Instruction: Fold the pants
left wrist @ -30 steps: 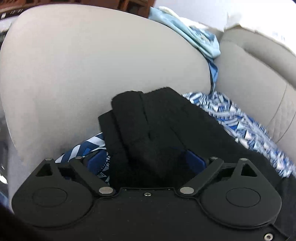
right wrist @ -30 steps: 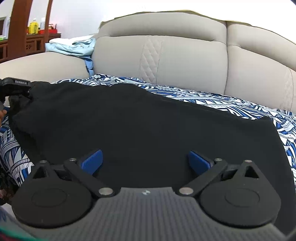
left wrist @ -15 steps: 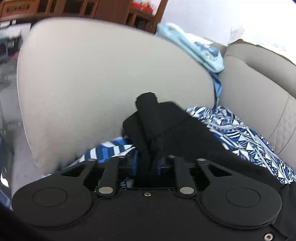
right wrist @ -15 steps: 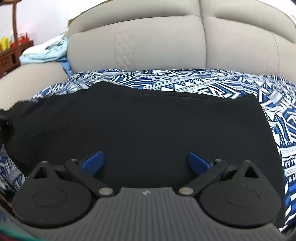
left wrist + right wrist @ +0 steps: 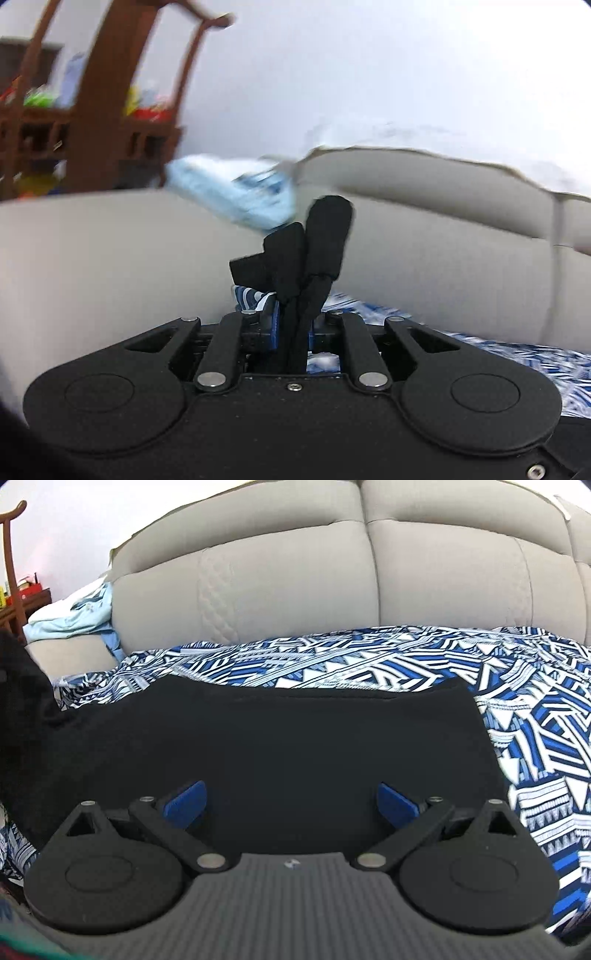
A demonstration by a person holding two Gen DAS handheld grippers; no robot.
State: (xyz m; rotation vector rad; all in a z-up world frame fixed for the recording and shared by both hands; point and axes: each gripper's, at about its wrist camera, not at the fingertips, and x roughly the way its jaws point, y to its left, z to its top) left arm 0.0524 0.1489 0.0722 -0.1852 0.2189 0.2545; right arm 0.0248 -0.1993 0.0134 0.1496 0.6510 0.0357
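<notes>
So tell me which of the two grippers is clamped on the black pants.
The left gripper: its blue pads pinch a bunched end of the black fabric pants. The right gripper hangs open above them.

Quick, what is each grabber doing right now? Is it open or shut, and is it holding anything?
Left gripper: shut on a bunched end of the black pants.
Right gripper: open over the pants, holding nothing.

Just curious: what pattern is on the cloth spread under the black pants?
The cloth has a blue, white and black geometric print of triangles and stripes, clearest in the right wrist view.
</notes>
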